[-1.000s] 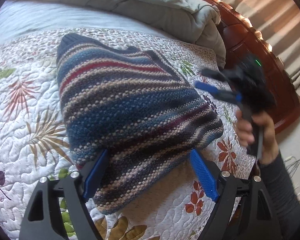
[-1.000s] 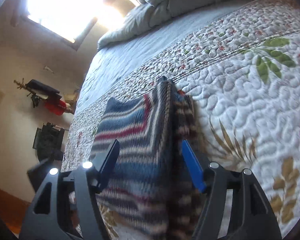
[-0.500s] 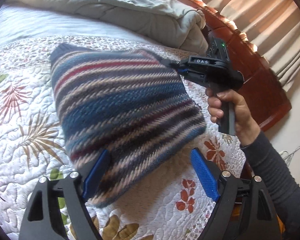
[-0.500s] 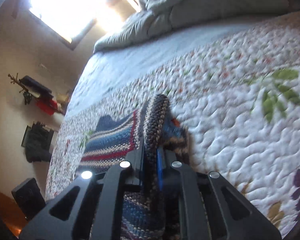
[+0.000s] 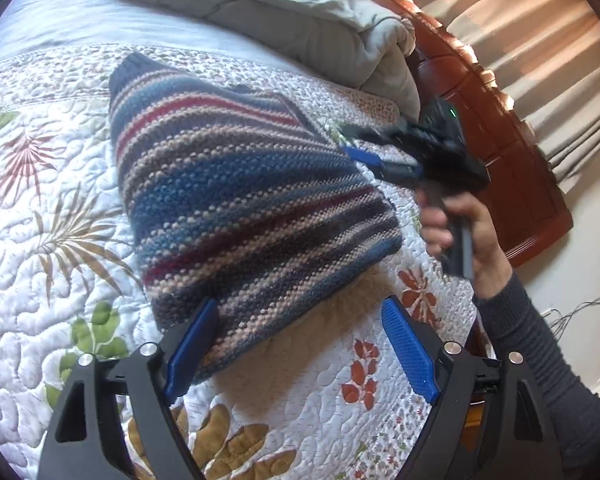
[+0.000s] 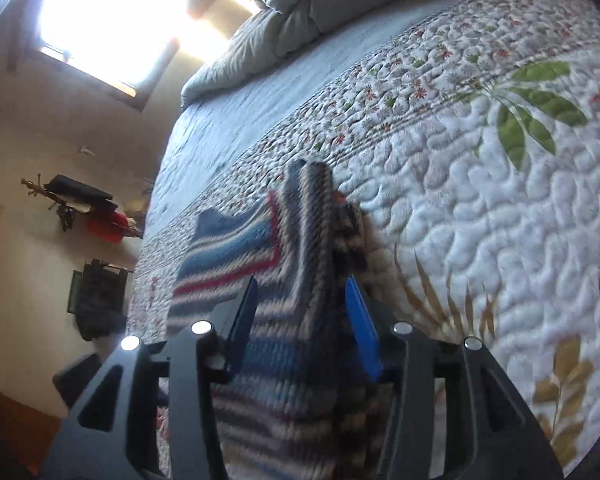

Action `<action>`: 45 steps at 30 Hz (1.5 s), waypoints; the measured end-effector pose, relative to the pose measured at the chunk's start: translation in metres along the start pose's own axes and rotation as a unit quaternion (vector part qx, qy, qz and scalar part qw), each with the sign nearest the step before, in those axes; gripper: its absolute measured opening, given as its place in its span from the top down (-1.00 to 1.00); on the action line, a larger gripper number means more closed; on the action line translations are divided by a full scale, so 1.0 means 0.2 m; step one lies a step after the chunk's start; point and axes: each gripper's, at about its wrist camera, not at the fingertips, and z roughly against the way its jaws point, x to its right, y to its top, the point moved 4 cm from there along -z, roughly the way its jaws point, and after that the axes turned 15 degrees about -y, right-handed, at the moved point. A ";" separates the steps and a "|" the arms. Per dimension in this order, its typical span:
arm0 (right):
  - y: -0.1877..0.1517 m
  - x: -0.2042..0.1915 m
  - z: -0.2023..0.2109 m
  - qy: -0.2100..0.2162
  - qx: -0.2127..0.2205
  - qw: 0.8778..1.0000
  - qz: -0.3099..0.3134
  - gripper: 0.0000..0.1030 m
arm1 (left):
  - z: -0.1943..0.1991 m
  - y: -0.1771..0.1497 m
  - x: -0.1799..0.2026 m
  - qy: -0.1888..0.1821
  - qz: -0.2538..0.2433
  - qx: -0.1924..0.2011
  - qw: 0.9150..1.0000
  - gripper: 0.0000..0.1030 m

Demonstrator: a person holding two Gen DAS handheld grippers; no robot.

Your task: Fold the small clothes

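My bed's white floral quilted bedspread [image 5: 60,240] carries the folded striped knit sweater [image 5: 240,200]; a rumpled grey-green comforter [image 5: 284,12], seemingly, lies beyond it.

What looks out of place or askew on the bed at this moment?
Nothing is spilled or damaged. The folded striped sweater lies skewed on the floral quilt, one corner lifting off it. Both the left tool and the right tool are open.

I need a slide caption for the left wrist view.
Striped sweater folded on quilt, both grippers open.
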 end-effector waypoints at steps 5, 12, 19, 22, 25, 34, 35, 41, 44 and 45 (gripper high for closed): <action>-0.20 0.02 0.13 0.002 -0.004 1.000 0.009 0.11 | 0.08 0.04 0.05 -0.009 -0.005 0.028 1.000 -0.63; -0.41 0.04 0.03 -0.001 -0.045 0.999 0.005 0.78 | 0.06 0.08 0.02 0.012 0.008 0.034 0.999 -0.63; -0.52 0.03 0.06 0.004 -0.049 0.999 0.013 0.72 | 0.04 0.03 -0.10 0.021 0.058 0.023 0.998 -0.63; -0.52 0.01 0.13 0.015 -0.043 0.999 0.016 0.56 | 0.08 0.03 -0.07 0.019 0.054 0.025 0.998 -0.63; -0.53 0.02 0.12 0.016 -0.052 0.998 0.012 0.50 | 0.08 0.01 -0.01 0.029 0.038 0.018 0.999 -0.63; -0.51 0.03 0.18 -0.013 -0.037 0.999 0.027 0.63 | 0.05 0.02 0.14 0.050 -0.002 0.009 0.999 -0.64; -0.47 0.01 0.23 -0.016 -0.012 0.999 0.027 0.53 | 0.07 0.05 0.15 0.050 -0.007 0.017 0.999 -0.64; -0.31 -0.16 0.17 -0.014 0.014 0.999 0.045 0.52 | 0.12 0.28 0.10 0.049 0.018 0.067 0.996 -0.68; -0.27 -0.25 0.06 0.002 -0.002 0.999 0.047 0.52 | 0.05 0.34 0.06 0.033 0.035 0.062 0.997 -0.66; -0.26 -0.26 0.03 -0.002 -0.008 0.999 0.048 0.52 | 0.01 0.36 0.03 0.033 0.038 0.053 0.997 -0.65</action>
